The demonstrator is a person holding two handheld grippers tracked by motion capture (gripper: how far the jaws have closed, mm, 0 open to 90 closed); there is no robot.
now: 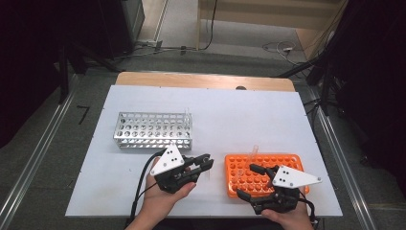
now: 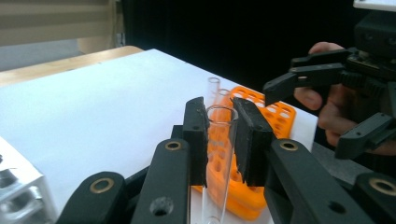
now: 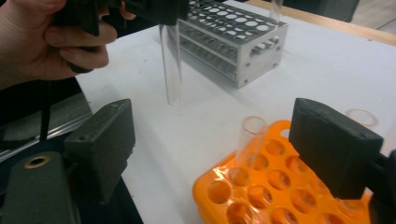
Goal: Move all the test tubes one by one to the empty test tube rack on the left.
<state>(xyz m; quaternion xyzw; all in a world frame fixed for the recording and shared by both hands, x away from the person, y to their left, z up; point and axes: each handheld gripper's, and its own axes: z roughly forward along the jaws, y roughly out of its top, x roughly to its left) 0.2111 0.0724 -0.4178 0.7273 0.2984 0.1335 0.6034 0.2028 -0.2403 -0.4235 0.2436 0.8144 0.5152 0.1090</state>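
Glass is what the work turns on: a clear test tube (image 2: 218, 154) sits clamped between the two black pads of the left gripper (image 2: 220, 135), which are pressed in tight on its upper part just under the open rim. In the right gripper view the same tube (image 3: 171, 65) hangs upright from that gripper with its rounded bottom free in the air, above the white tabletop (image 1: 230, 115) and not touching it. In the high view the left gripper (image 1: 203, 164) is held over the near part of the tabletop, roughly midway along its near edge, between the two racks.

Just to its right, by the near right corner of the tabletop, lies an orange rack (image 1: 264, 173) full of round holes. A second tube (image 3: 246, 144) stands in one of the holes at the rack's corner nearest the left gripper, leaning slightly, its open mouth up. The right gripper (image 1: 250, 181) hovers at the near side of this rack with its jaws spread wide apart and nothing between them; in its own view the standing tube rises in the gap between the pads (image 3: 105, 144), clear of both.

Farther back, toward the left edge of the tabletop, stands a silver metal rack (image 1: 153, 129), well apart from the orange one. One more clear tube (image 1: 187, 115) stands upright at its far right corner. A strip of bare wood (image 1: 201, 80) runs along the far edge of the tabletop.
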